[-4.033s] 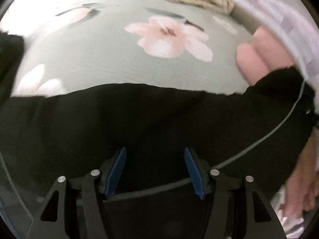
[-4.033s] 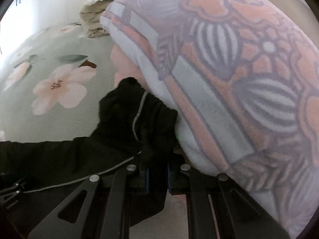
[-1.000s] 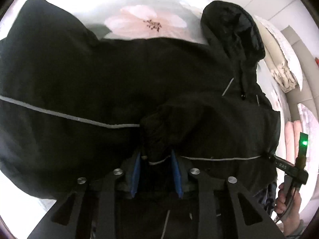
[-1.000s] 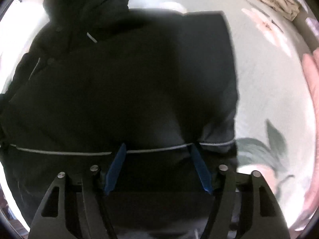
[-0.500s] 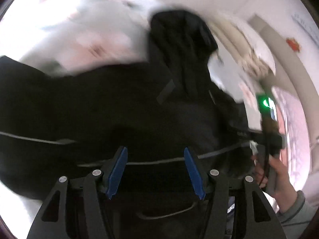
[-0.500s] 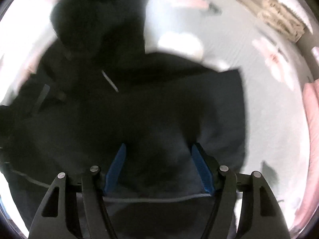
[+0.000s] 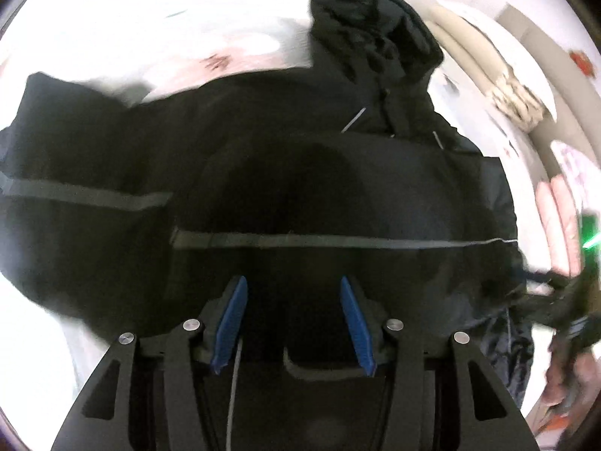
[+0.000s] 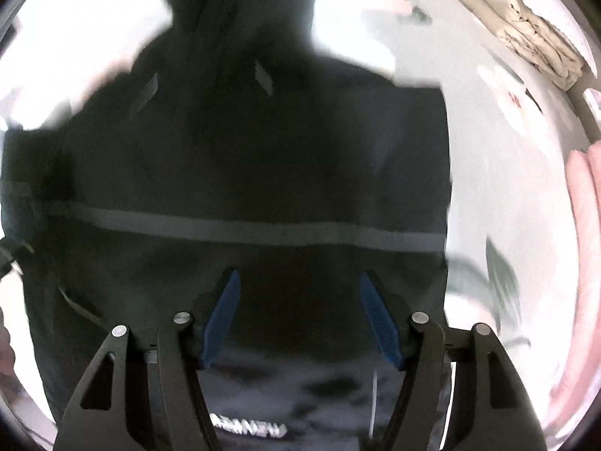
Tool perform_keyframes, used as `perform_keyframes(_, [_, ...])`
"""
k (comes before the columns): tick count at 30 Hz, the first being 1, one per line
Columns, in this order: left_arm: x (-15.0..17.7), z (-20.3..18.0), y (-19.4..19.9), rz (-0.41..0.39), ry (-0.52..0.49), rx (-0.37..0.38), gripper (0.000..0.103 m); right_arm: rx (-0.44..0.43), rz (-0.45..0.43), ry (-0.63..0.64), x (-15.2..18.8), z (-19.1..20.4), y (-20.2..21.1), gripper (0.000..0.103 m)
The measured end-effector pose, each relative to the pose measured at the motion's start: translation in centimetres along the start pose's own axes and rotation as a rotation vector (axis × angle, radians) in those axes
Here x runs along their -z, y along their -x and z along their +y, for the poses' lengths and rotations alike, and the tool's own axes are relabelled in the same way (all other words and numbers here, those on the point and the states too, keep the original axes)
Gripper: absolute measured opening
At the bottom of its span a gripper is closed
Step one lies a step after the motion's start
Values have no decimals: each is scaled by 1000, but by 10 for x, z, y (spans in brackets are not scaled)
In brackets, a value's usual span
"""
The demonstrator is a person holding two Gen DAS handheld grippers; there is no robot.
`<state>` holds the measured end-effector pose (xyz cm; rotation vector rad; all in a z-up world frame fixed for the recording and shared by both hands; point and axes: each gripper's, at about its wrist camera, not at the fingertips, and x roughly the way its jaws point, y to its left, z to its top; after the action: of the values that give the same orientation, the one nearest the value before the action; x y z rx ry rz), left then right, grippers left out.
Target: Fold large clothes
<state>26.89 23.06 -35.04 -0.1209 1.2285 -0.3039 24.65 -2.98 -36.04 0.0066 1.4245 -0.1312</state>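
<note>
the black jacket [image 7: 338, 188] lies spread on the bed sheet [image 8: 507, 188], its hood [image 7: 372, 37] toward the far edge and a grey stripe [image 8: 263, 229] across its body. above it the left gripper [image 7: 292, 319] has nothing between its blue pads and its jaws are closing. the right gripper [image 8: 300, 315] stands wide apart over the jacket, gripping nothing. a folded blanket [image 8: 541, 45] sits at the far right corner.
</note>
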Motion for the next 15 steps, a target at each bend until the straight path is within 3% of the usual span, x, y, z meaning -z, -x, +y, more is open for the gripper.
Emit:
perform_keyframes(1, [10, 4, 6, -4, 24, -6, 53, -7, 30, 2, 4, 1, -19, 70])
perform_keyframes(2, [22, 9, 13, -5, 52, -20, 53, -14, -2, 0, 6, 0, -23, 71])
perform_keyframes(7, [84, 37, 60, -42, 208, -80, 53, -55, -25, -7, 10, -4, -2, 70])
perform_keyframes(11, [124, 52, 105, -95, 337, -108, 53, -142, -110, 55, 55, 1, 49, 70])
perform_keyframes(15, [149, 77, 143, -153, 462, -142, 53, -225, -58, 121, 118, 27, 62, 70])
